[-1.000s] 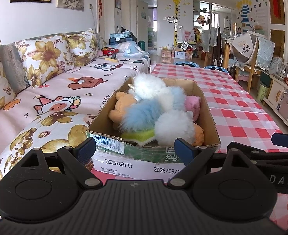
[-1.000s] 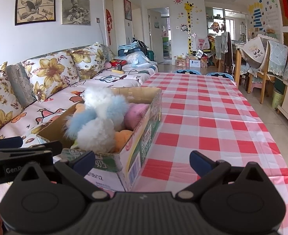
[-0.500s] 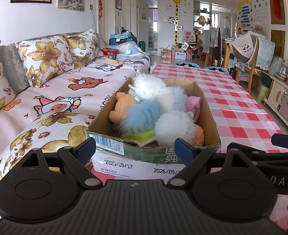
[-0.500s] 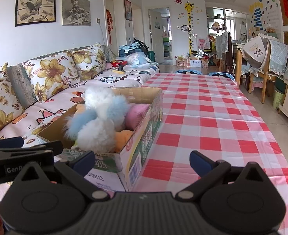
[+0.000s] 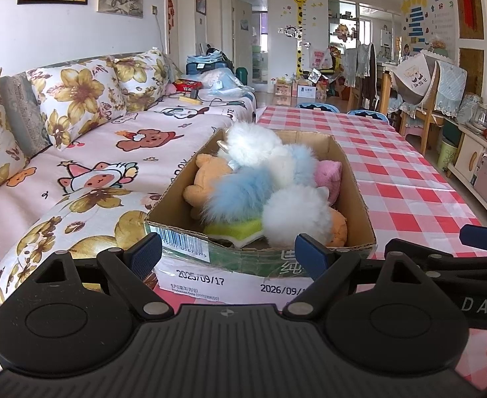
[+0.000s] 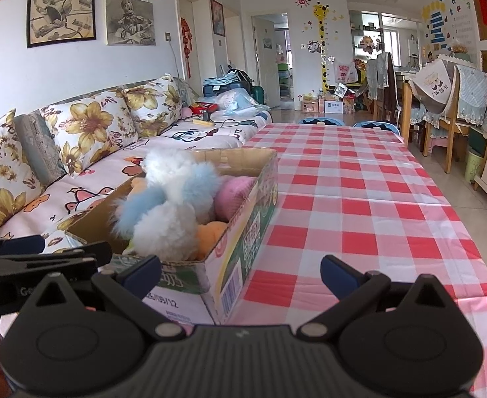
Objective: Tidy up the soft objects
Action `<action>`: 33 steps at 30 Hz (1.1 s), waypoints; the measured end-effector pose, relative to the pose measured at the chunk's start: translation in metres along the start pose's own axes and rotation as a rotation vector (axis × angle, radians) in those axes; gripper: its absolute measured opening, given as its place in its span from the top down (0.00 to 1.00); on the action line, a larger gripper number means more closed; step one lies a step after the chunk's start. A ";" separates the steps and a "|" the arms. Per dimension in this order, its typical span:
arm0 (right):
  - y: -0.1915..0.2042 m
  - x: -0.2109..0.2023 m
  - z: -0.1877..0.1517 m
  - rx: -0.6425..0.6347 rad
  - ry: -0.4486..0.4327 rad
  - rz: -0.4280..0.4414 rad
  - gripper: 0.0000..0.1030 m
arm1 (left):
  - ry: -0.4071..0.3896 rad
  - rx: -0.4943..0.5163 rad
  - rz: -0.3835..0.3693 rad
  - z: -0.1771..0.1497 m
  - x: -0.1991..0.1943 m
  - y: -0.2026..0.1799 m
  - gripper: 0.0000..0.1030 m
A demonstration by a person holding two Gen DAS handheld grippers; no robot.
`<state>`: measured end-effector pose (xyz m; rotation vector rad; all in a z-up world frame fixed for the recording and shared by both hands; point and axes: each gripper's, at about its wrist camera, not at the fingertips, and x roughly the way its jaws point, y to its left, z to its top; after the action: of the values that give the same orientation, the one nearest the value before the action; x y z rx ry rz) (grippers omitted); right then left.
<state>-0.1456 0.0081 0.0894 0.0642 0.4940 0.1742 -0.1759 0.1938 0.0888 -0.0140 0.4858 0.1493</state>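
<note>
A cardboard box (image 5: 359, 192) (image 6: 243, 232) stands at the near left end of the checked table (image 6: 359, 199). It is piled with soft toys: white and blue fluffy ones (image 5: 270, 182) (image 6: 173, 199), an orange plush (image 5: 207, 182), a pink one (image 5: 328, 174) (image 6: 235, 192) and a yellow-green sponge (image 5: 233, 229). My left gripper (image 5: 228, 252) hovers open just in front of the box's near wall, holding nothing. My right gripper (image 6: 241, 273) is open and empty, at the box's near right corner over the tablecloth.
A sofa (image 5: 94, 165) with floral cushions (image 6: 91, 126) runs along the left of the table. Wooden chairs (image 6: 449, 99) and a cabinet (image 5: 475, 162) stand at the right. The other gripper's arm crosses the lower right of the left wrist view.
</note>
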 end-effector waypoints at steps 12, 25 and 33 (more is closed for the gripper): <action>0.001 0.001 0.000 0.006 0.003 0.010 0.01 | -0.002 0.002 0.006 0.000 0.000 0.000 0.00; 0.001 0.001 -0.001 0.009 0.004 0.013 0.01 | 0.001 -0.001 0.009 -0.001 0.001 -0.001 0.00; 0.000 0.001 -0.001 0.013 0.006 0.017 0.01 | 0.001 0.000 0.011 -0.002 0.000 -0.003 0.00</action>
<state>-0.1451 0.0085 0.0878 0.0804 0.5003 0.1875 -0.1759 0.1912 0.0871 -0.0112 0.4871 0.1598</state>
